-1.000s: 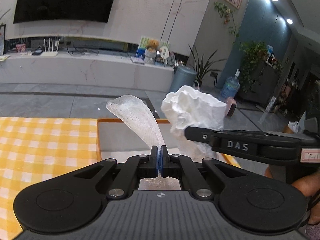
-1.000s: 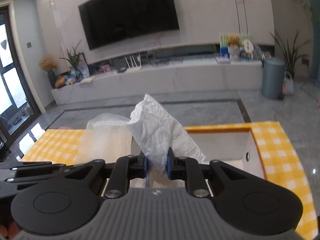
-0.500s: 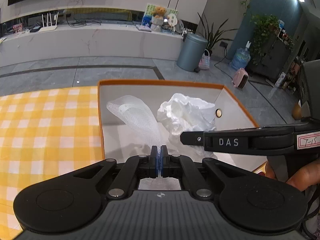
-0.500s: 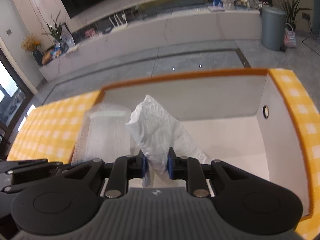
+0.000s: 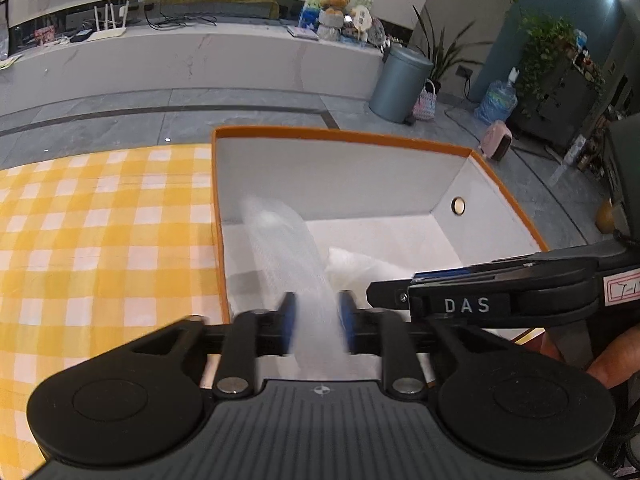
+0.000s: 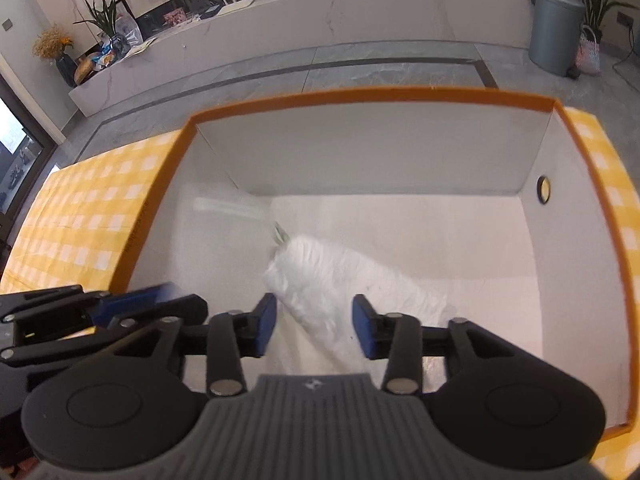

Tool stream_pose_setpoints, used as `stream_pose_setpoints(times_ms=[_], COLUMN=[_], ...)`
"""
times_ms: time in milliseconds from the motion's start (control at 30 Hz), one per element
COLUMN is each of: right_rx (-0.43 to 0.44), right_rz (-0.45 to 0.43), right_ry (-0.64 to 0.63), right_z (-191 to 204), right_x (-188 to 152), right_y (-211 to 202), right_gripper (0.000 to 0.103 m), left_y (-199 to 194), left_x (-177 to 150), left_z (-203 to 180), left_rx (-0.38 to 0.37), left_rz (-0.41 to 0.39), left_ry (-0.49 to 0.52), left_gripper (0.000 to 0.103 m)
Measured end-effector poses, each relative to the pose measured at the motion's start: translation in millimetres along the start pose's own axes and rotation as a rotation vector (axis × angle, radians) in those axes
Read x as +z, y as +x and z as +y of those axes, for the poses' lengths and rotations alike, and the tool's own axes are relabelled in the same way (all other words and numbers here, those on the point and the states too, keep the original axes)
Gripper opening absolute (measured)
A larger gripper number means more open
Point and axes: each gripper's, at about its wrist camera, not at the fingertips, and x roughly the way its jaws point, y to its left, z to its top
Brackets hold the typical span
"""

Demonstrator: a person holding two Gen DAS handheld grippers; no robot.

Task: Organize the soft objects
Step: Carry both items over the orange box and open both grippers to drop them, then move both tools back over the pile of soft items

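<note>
Both grippers have dropped over the orange-rimmed white box (image 6: 584, 184) since earlier; left gripper (image 5: 316, 330) jaws are opening around translucent foam mesh (image 5: 288, 256), right gripper (image 6: 314, 328) jaws opening around crumpled white paper (image 6: 344, 280), both inside.

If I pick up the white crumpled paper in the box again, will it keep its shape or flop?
The crumpled paper probably flops: it sags limply onto the box floor. It looks very light, thin and wrinkled. It may tear or compress if pinched hard.

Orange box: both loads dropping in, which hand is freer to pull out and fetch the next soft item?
Left, probably. The left gripper sits beside the orange box wall nearest the checked cloth; right gripper sits mid-box.
</note>
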Motion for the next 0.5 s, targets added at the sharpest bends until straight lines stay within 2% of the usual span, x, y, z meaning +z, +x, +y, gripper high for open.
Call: stream_pose_setpoints(times_ms=[33, 133, 200, 367, 500], right_rx=[-0.006, -0.037, -0.066, -0.119, -0.135], right_rz=[-0.004, -0.018, -0.034, -0.095, -0.176], right_ry=[-0.015, -0.054, -0.074, -0.135, -0.179], right_z=[2, 8, 11, 20, 35], right_x=[0, 1, 1, -2, -15], right_y=[-3, -17, -28, -65, -103], right_gripper=[0.047, 0.049, 0.05, 0.051, 0.065], left_y=[-4, -13, -20, -49, -74], left_x=[0, 5, 6, 8, 1], left_z=[0, -1, -2, -8, -16], left_rx=[0.002, 0.016, 0.009, 0.021, 0.003], left_rz=[-0.01, -0.028, -0.041, -0.085, -0.109], left_ry=[-0.006, -0.021, -0.026, -0.012, 0.01], left_gripper=[0.044, 0.069, 0.073, 0.077, 0.079])
